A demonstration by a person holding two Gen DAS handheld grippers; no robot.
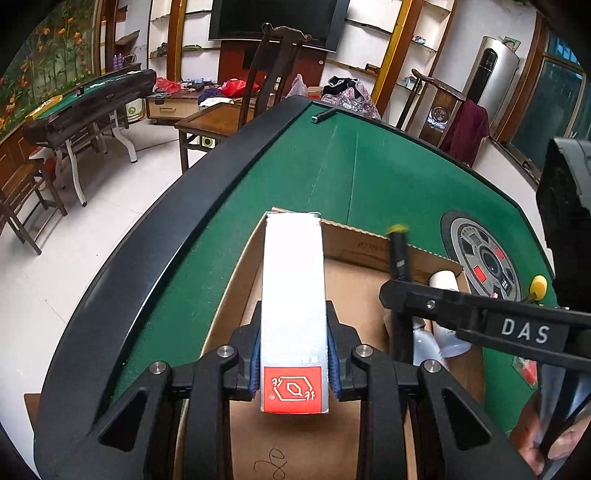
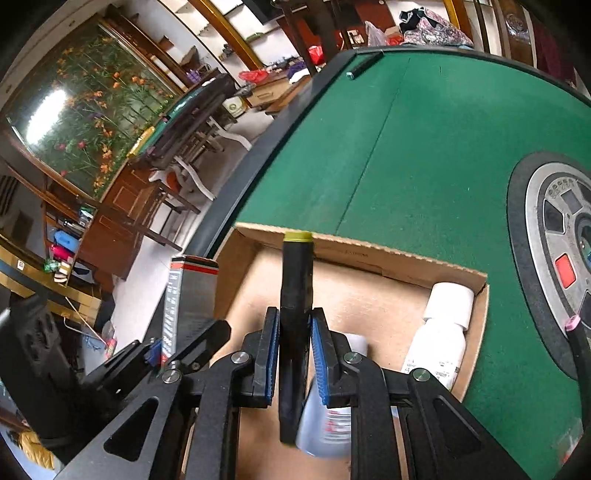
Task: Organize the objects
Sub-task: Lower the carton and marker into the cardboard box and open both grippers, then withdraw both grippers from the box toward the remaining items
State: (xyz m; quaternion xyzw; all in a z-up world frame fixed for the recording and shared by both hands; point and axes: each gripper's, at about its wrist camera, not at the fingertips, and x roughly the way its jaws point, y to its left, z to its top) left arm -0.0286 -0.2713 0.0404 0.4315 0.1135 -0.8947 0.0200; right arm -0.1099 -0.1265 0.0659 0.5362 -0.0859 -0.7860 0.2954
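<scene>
Two tools pinching: left tool [image 1: 293, 354] a red-logo carton [image 1: 293, 295], right tool [image 2: 293, 354], marked DAS, a black marker [image 2: 295, 314].

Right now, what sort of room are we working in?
Probably a mahjong or card parlour in a home: we're at a green felt game table, a second green table stands by the wall, and a wall-mounted television hangs above.

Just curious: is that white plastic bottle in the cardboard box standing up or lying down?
Lying down: the white plastic bottle rests on its side on the cardboard box floor.

Left gripper [image 1: 293, 363] clamps white carton [image 1: 291, 295] (red-labelled) over cardboard box [image 1: 354, 284]
</scene>
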